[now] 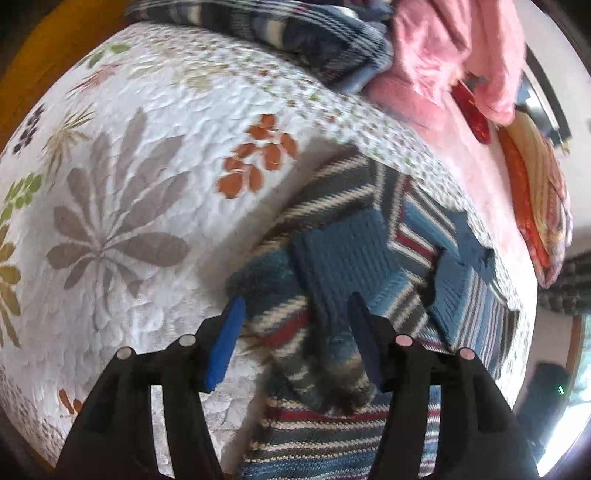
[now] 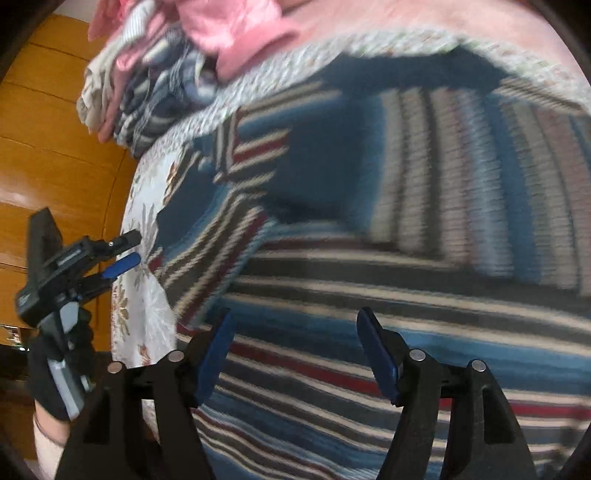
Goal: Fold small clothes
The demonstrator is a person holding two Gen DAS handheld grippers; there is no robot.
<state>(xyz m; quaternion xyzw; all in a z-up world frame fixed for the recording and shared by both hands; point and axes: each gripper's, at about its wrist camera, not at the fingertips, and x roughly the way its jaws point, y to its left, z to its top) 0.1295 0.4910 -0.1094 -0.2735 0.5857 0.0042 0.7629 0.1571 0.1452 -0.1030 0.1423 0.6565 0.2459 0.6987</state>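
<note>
A striped knit sweater in blue, cream, grey and red lies on a floral quilt, with a sleeve folded across its body. My left gripper hovers open over the sweater's left edge, nothing between its blue pads. In the right wrist view the same sweater fills the frame. My right gripper is open just above its striped body. The left gripper, held by a gloved hand, shows at the sweater's left side.
A heap of other clothes sits at the far edge of the bed: a navy striped garment and pink garments. An orange and cream cushion lies at right. Wooden panelling stands left of the bed.
</note>
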